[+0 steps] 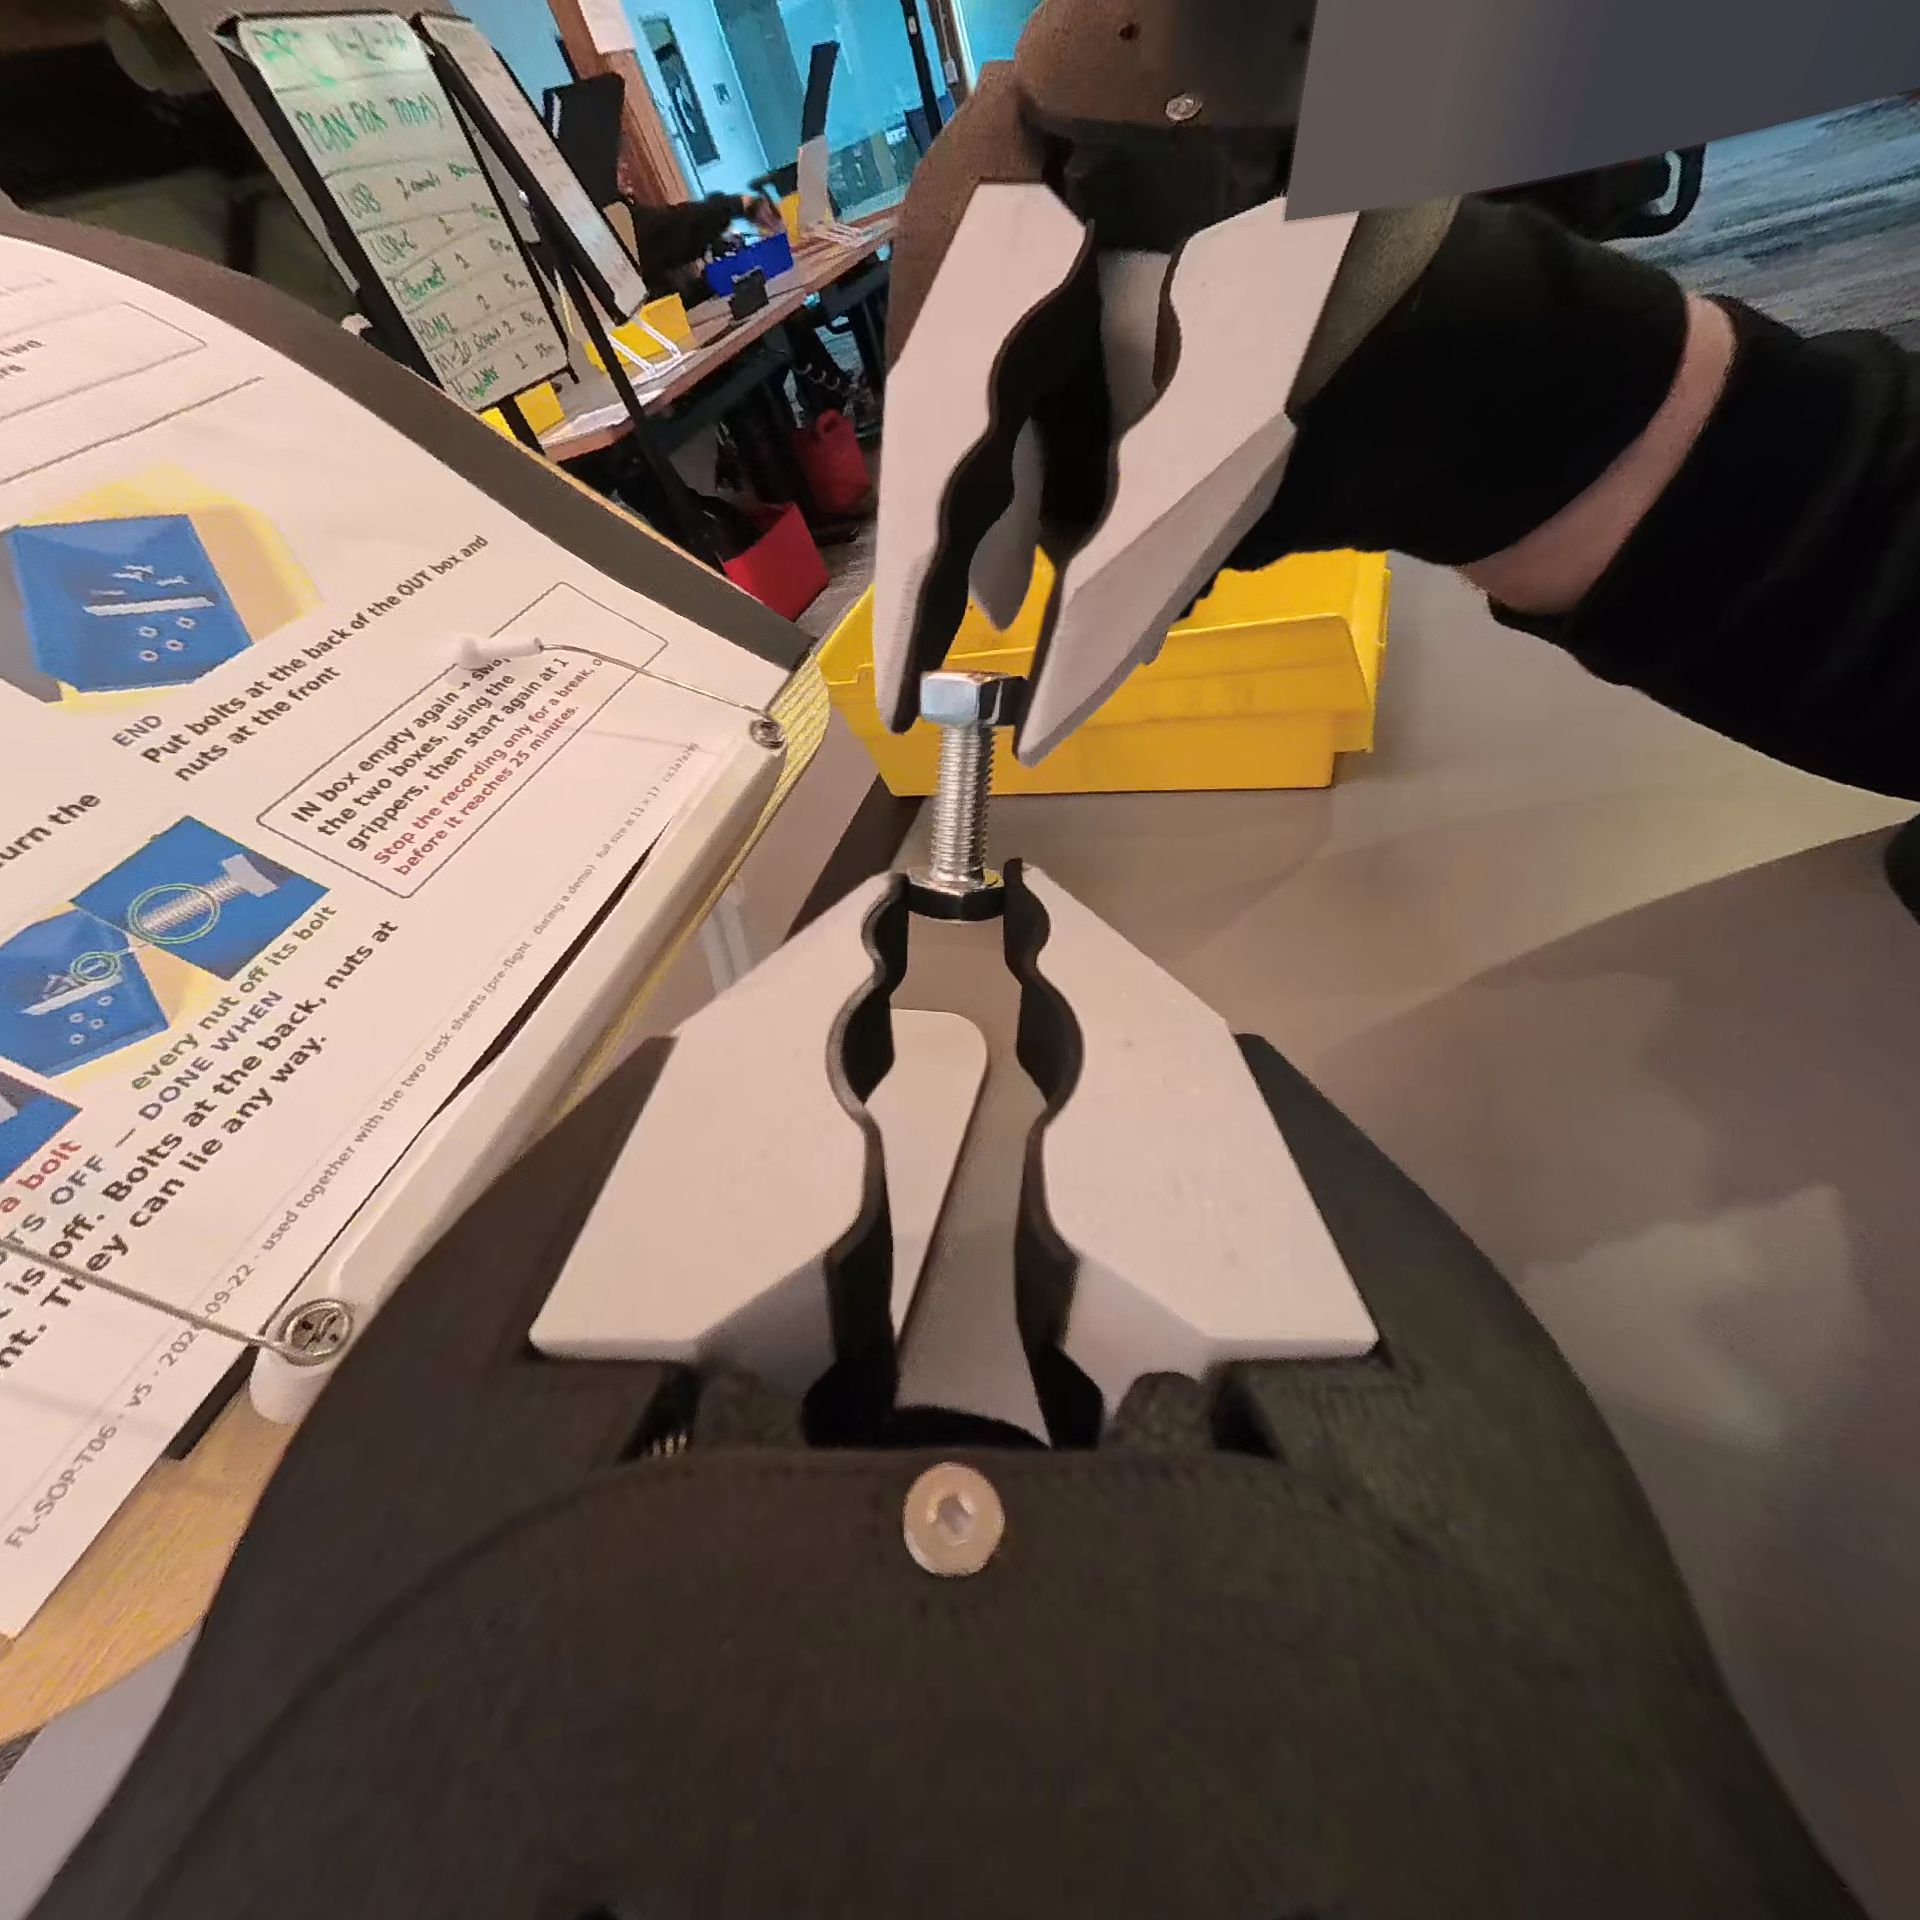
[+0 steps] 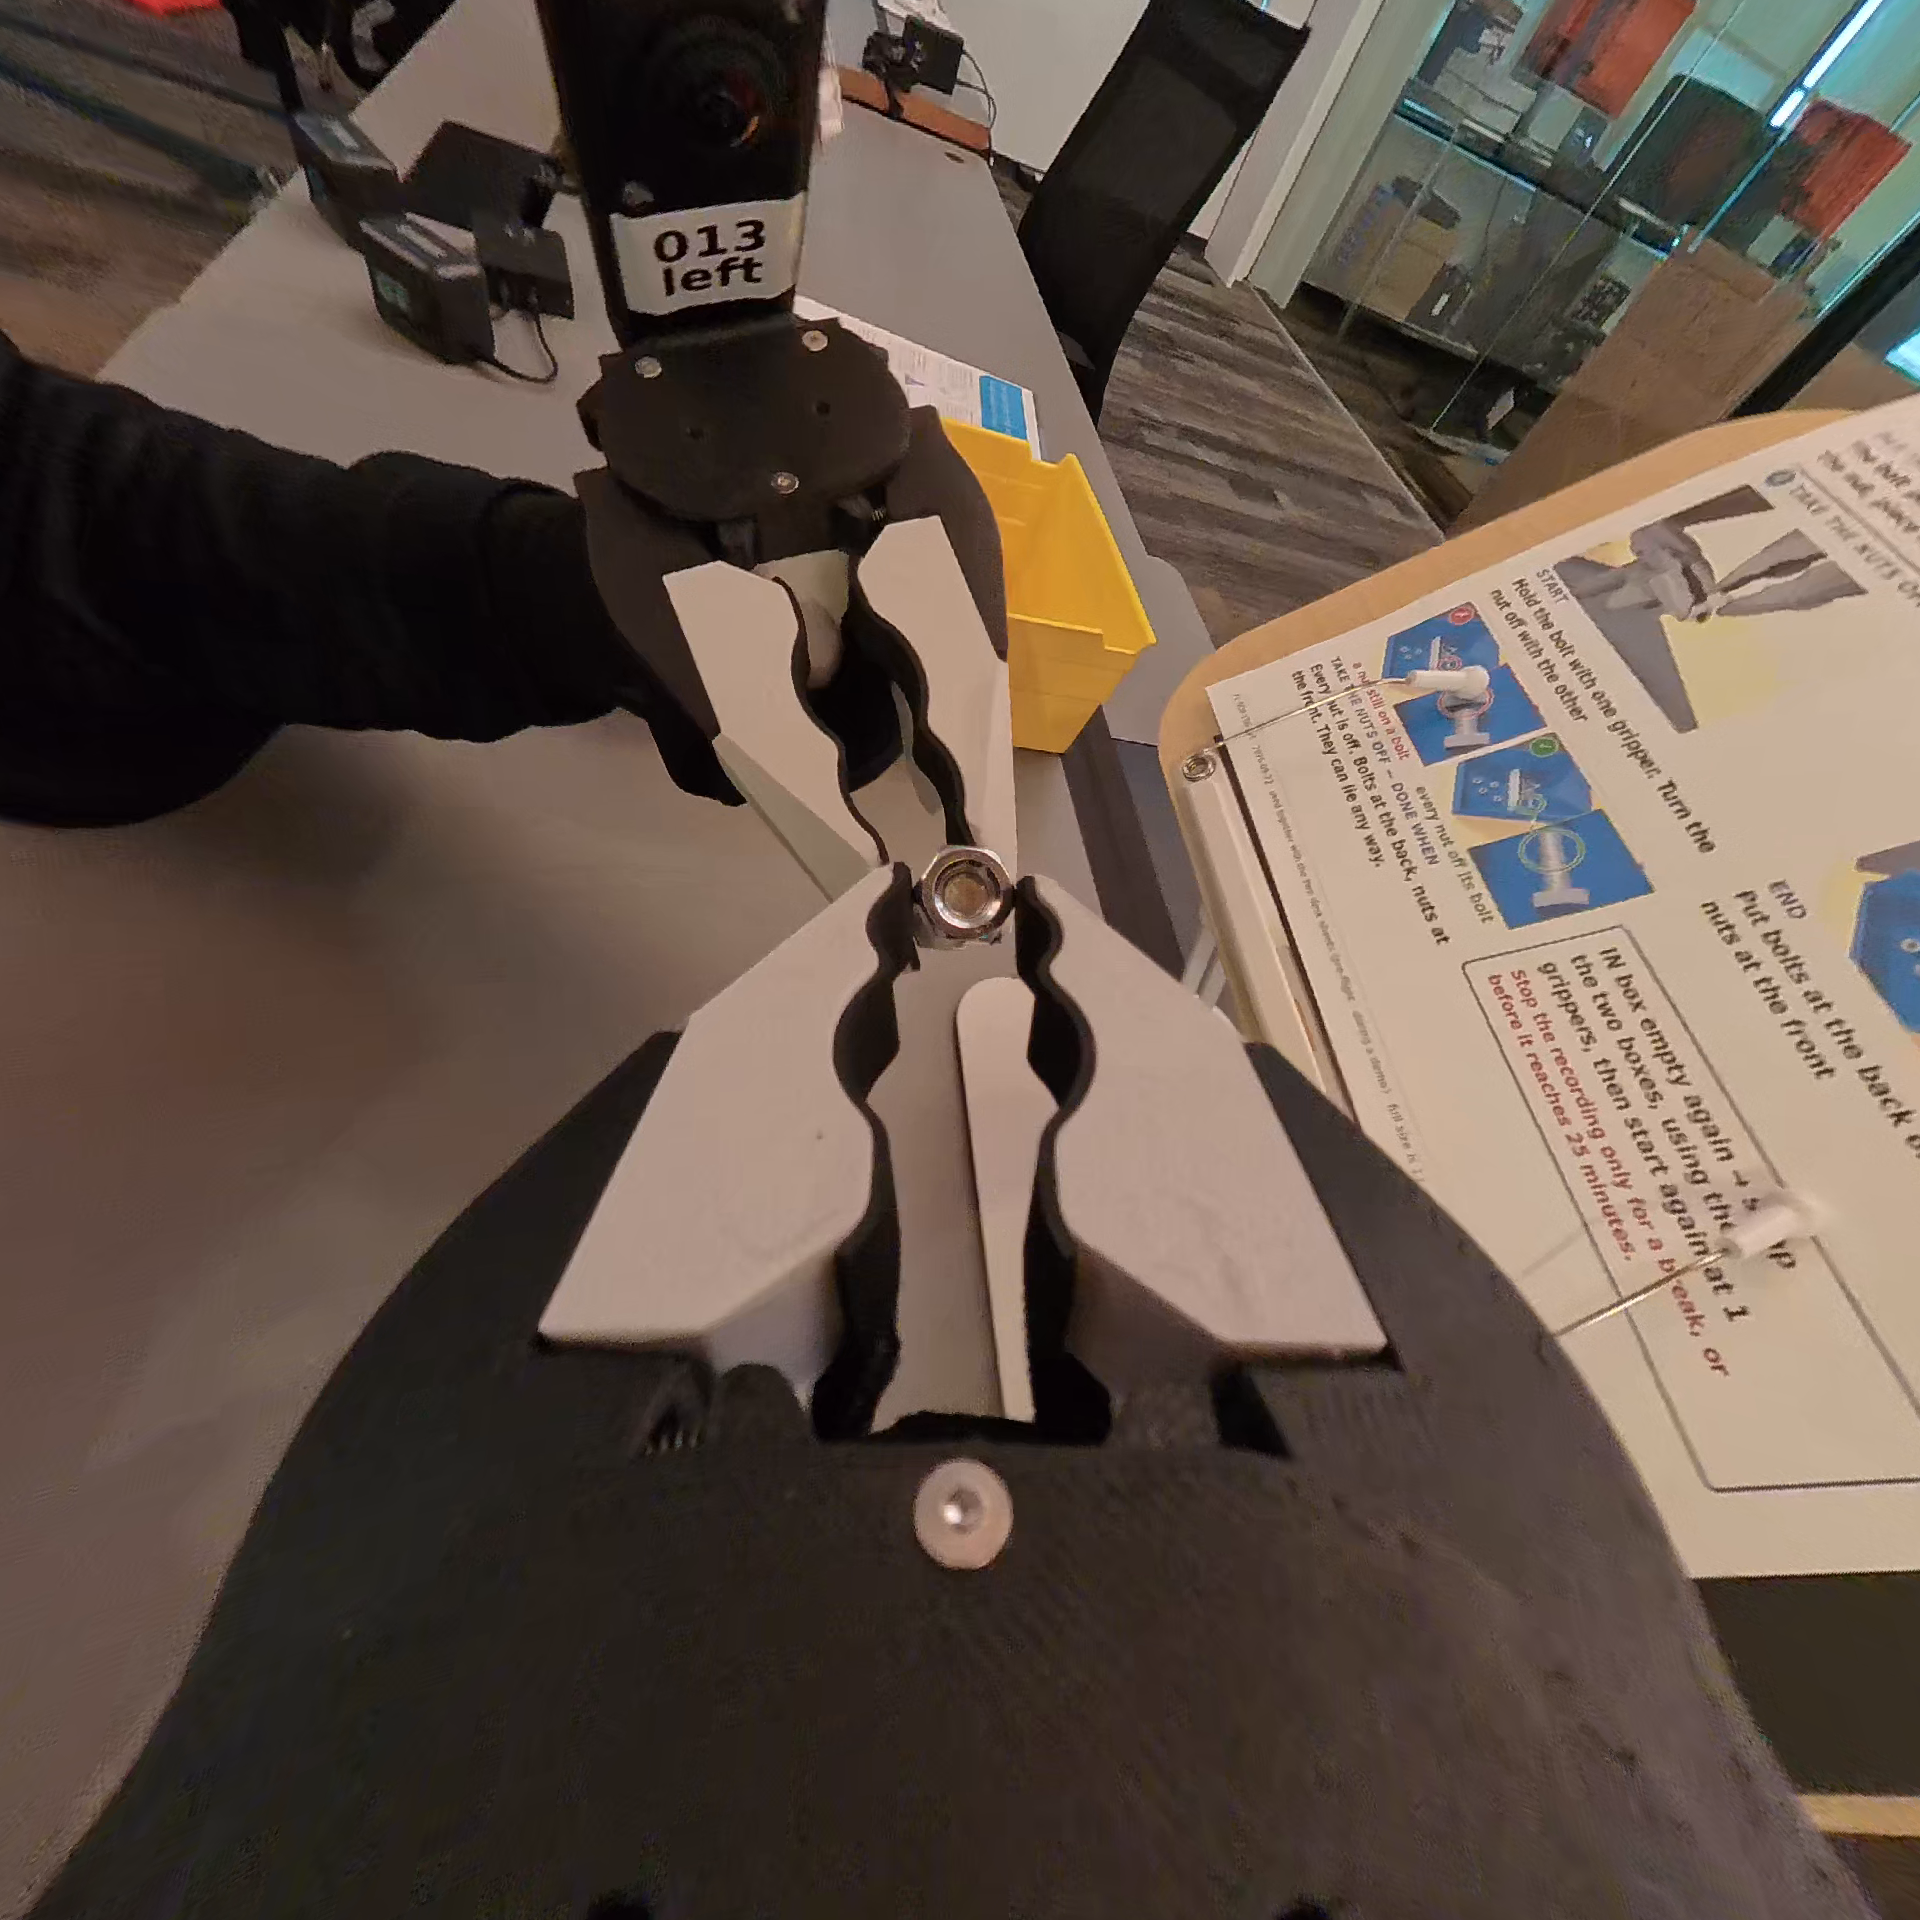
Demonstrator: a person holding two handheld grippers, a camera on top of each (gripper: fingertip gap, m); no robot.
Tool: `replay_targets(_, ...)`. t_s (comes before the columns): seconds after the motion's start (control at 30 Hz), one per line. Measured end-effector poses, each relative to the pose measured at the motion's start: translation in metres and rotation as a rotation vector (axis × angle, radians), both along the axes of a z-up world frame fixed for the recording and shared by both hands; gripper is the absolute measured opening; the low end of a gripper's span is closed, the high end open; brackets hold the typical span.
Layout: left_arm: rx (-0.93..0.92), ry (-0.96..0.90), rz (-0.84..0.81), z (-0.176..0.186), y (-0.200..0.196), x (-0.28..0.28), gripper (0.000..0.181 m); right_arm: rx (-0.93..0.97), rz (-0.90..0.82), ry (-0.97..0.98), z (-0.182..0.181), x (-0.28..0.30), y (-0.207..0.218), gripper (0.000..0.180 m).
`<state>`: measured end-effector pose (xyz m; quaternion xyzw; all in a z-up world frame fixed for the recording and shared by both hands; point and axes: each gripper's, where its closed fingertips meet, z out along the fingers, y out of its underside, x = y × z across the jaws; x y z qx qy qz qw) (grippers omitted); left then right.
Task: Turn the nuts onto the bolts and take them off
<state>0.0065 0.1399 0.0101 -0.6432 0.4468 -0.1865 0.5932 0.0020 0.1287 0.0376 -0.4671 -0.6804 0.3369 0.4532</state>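
Jaws of both grippers clenched on one fastener.
Left gripper (image 1: 954,883) grips the nut (image 1: 952,891); right gripper (image 1: 961,717) grips the bolt (image 1: 962,790) head, above the table (image 1: 1455,987).

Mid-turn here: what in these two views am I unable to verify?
1. Where the bolt ends past the nut: in the left wrist view the left gripper fingers hide it, so thread engagement is unknown.
2. Bolt shank: the right wrist view looks end-on, so only one end shows in the right gripper.
3. Yellow bin contents: hidden by its wall in the left wrist view, mostly by the left gripper in the right.
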Motion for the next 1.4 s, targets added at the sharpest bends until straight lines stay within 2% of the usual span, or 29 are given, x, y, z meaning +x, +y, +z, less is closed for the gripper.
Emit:
replay_targets(0.03,-0.006,-0.004,-0.007,0.0,-0.001,0.001,0.016,0.027,0.002,-0.002,0.0,0.0,-0.001,0.017)
replay_targets(0.23,-0.035,0.004,-0.022,-0.008,0.0,0.003,0.017,0.194,-0.013,-0.042,-0.008,0.001,0.002,0.017)
replay_targets(0.33,-0.036,0.002,-0.021,-0.009,0.0,0.004,0.017,0.201,-0.023,-0.049,-0.009,0.001,0.004,0.022)
replay_targets(0.57,-0.002,-0.006,0.038,-0.005,0.007,-0.004,0.016,0.067,-0.041,0.008,0.001,0.003,0.008,0.03)
replay_targets(0.77,0.098,0.031,0.156,0.002,0.018,-0.016,0.016,-0.244,-0.101,0.01,-0.003,0.005,0.023,0.031)
replay_targets(0.97,0.218,0.174,0.264,-0.002,0.025,-0.023,0.016,-0.472,-0.09,0.039,-0.006,-0.002,0.023,0.032)
replay_targets(1.17,0.261,0.255,0.299,-0.008,0.028,-0.023,0.016,-0.517,-0.12,0.048,-0.007,-0.004,0.027,0.028)
replay_targets(1.3,0.262,0.256,0.297,-0.008,0.027,-0.021,0.016,-0.496,-0.122,0.039,-0.008,-0.004,0.027,0.017)
replay_targets(1.4,0.258,0.246,0.293,-0.007,0.027,-0.022,0.016,-0.453,-0.12,0.038,-0.008,-0.004,0.027,0.016)
